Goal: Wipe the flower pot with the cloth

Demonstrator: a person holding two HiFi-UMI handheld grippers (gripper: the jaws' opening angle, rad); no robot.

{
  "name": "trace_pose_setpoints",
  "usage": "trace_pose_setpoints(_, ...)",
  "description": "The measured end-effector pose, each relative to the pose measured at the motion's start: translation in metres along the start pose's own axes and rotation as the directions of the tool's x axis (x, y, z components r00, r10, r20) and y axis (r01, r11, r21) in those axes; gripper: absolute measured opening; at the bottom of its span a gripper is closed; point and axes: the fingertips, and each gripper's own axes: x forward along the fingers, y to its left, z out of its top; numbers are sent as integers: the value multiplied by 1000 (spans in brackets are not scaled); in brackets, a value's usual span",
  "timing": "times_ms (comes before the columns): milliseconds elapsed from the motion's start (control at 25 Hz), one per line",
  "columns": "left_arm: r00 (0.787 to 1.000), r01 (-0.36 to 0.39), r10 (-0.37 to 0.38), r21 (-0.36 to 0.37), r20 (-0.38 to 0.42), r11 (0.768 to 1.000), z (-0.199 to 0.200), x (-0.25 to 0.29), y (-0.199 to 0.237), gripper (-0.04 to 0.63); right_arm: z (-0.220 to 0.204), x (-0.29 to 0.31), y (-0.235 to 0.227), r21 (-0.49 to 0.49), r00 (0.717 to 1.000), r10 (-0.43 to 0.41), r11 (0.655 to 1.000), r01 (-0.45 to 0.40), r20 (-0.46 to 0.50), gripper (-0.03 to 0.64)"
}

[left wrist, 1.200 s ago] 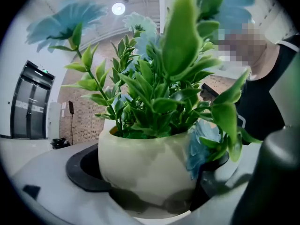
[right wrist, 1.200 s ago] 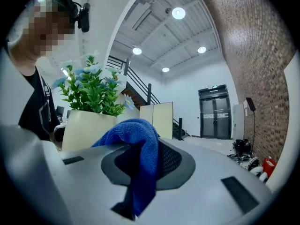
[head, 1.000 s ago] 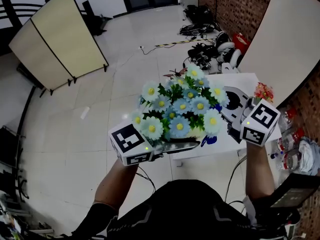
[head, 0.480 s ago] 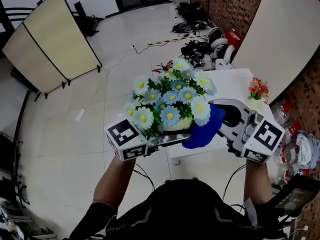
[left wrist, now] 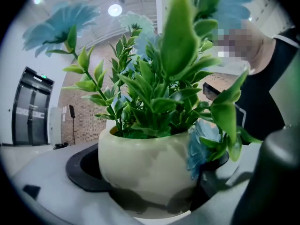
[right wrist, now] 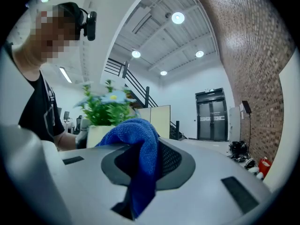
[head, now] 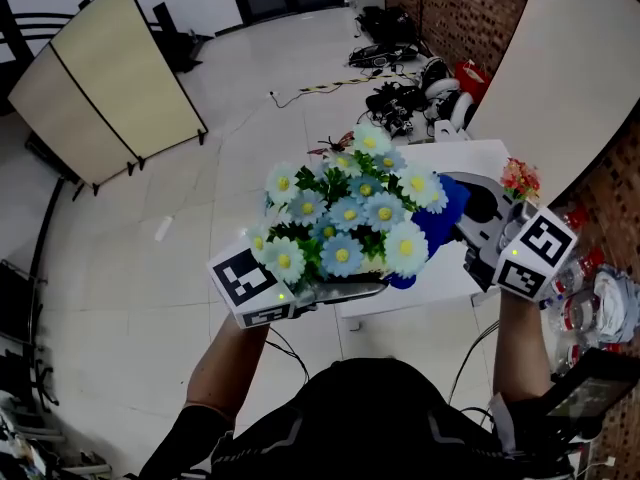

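A cream flower pot [left wrist: 150,168] filled with green leaves and blue-white daisies [head: 345,223] is held up in the air above the table's near edge. My left gripper [head: 350,290] is shut on the pot, one jaw on each side of its round body. In the head view the blooms hide the pot itself. My right gripper [head: 462,213] is shut on a blue cloth [head: 440,223], which presses against the right side of the plant. In the right gripper view the cloth [right wrist: 138,158] drapes over the jaws, with the pot [right wrist: 96,135] just behind it.
A white table [head: 480,158] lies below, with a small bunch of red flowers [head: 520,180] at its right edge. Cables and gear [head: 400,58] lie on the floor beyond. A folding screen [head: 110,78] stands far left. Bottles [head: 590,308] sit at the right.
The right gripper has lifted the blue cloth from under the pot up to the plant's right side. The pot has shifted slightly right in the left gripper.
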Motion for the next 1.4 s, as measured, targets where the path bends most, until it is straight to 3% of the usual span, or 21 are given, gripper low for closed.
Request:
trace_pose_setpoints(160, 999, 49, -49, 56, -3, 997, 5, -3, 0, 566, -1, 35, -11, -29, 999, 22, 999, -23, -43, 63)
trace_pose_setpoints(480, 999, 18, -17, 15, -29, 1000, 2, -2, -1, 566, -1, 17, 39, -33, 994, 96, 995, -98, -53, 63)
trace_pose_setpoints(760, 1000, 1, -1, 5, -18, 1000, -2, -2, 2, 566, 5, 2, 50, 5, 986, 164, 986, -164, -17, 63)
trace_pose_setpoints(960, 992, 127, -127, -8, 14, 992, 11, 3, -16, 566, 4, 6, 8, 68, 995, 102, 992, -103, 16, 64)
trace_pose_setpoints(1080, 978, 206, -206, -13, 16, 978, 25, 1, -25, 566, 9, 27, -15, 27, 996, 85, 996, -85, -6, 63)
trace_pose_setpoints(1240, 962, 256, -253, 21, -103, 966, 28, -17, -29, 566, 23, 69, -1, -50, 978, 205, 977, -207, -48, 64)
trace_pose_setpoints(1400, 953, 255, -247, 28, -178, 966, 28, -27, -31, 566, 40, 87, 37, -86, 923, 383, 919, -386, -45, 64)
